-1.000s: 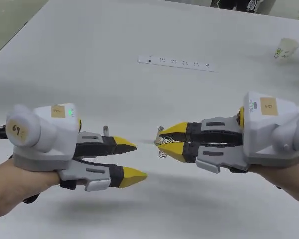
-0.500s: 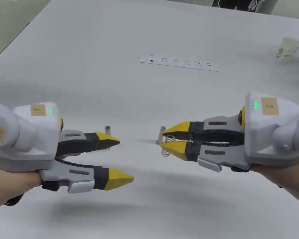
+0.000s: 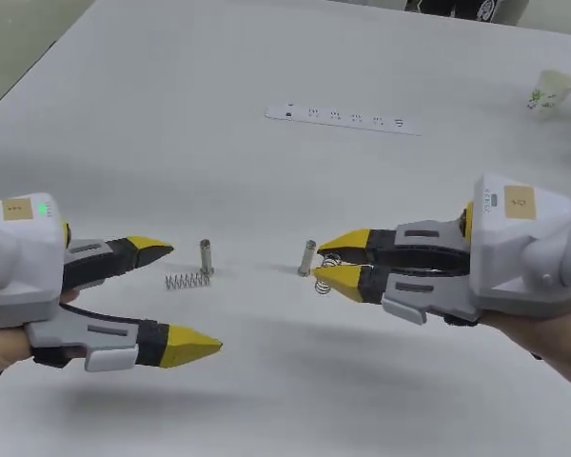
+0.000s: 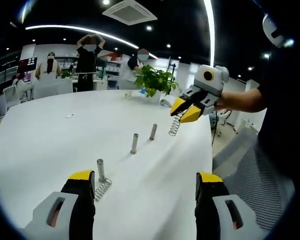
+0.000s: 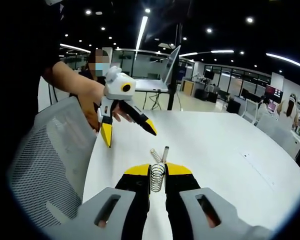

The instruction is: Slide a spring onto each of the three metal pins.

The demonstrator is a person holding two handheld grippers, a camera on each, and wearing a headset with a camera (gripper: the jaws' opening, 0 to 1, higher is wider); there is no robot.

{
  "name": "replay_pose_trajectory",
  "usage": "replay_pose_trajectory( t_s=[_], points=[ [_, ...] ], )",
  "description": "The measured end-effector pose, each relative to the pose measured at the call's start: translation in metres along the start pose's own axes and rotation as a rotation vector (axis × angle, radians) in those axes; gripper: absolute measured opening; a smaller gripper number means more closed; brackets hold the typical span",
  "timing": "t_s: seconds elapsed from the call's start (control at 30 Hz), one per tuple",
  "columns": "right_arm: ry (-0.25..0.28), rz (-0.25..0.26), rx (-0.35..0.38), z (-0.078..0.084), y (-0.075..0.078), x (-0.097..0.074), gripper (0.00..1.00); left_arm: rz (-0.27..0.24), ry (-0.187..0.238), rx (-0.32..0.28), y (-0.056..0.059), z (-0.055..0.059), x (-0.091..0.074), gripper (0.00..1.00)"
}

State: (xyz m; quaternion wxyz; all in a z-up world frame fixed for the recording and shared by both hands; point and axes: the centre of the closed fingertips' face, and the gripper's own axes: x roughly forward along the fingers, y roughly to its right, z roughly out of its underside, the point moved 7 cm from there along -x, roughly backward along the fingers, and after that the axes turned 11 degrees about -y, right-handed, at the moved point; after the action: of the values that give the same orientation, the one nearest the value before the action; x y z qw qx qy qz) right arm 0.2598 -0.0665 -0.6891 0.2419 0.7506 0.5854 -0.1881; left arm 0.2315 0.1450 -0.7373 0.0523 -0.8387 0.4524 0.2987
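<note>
While the right gripper [image 3: 322, 262] pinches a spring [image 5: 157, 177] between its yellow tips, the left gripper [image 3: 195, 296] hangs with its jaws spread wide and nothing between them. Both are held over the white counter [image 3: 171, 114], tips facing each other. In the head view a bare metal pin [image 3: 206, 257] stands upright near the left gripper's upper tip, and a loose spring [image 3: 187, 280] lies flat on the counter just beside the pin's base. A second pin [image 3: 308, 257] stands upright just off the right gripper's tips. In the left gripper view a third pin [image 4: 153, 131], farthest along the row, looks coiled as though a spring sits on it, though it is too small to be sure. In that same view the held spring dangles below the right gripper's tips. Well beyond the pins lie a white power strip [image 3: 343, 119] and, near the counter's far right edge, a paper cup [image 3: 550, 92].
</note>
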Motion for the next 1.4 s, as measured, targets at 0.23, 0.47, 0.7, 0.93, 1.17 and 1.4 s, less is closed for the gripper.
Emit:
replay_pose_trajectory(
  t_s=[0.23, 0.47, 0.7, 0.93, 1.17, 1.4],
  points=[
    [0.004, 0.017, 0.017, 0.000, 0.005, 0.001, 0.08, -0.053, 0.036, -0.011, -0.008, -0.002, 0.000, 0.98],
    [-0.004, 0.029, 0.034, 0.005, 0.010, 0.003, 0.08, -0.068, 0.034, -0.012, -0.014, -0.001, -0.001, 0.98],
    [-0.014, 0.032, 0.048, 0.006, 0.019, 0.009, 0.08, -0.076, 0.041, -0.025, -0.017, -0.001, -0.003, 0.98],
    [-0.025, 0.061, 0.044, 0.002, 0.033, 0.016, 0.08, -0.087, 0.031, -0.024, -0.019, 0.001, -0.004, 0.98],
    [0.002, 0.121, 0.097, 0.001, 0.053, 0.022, 0.08, -0.095, 0.033, -0.037, -0.020, 0.004, -0.005, 0.98],
    [0.025, 0.165, 0.185, 0.002, 0.067, 0.025, 0.08, -0.097, 0.041, -0.040, -0.020, 0.004, -0.006, 0.98]
  ],
)
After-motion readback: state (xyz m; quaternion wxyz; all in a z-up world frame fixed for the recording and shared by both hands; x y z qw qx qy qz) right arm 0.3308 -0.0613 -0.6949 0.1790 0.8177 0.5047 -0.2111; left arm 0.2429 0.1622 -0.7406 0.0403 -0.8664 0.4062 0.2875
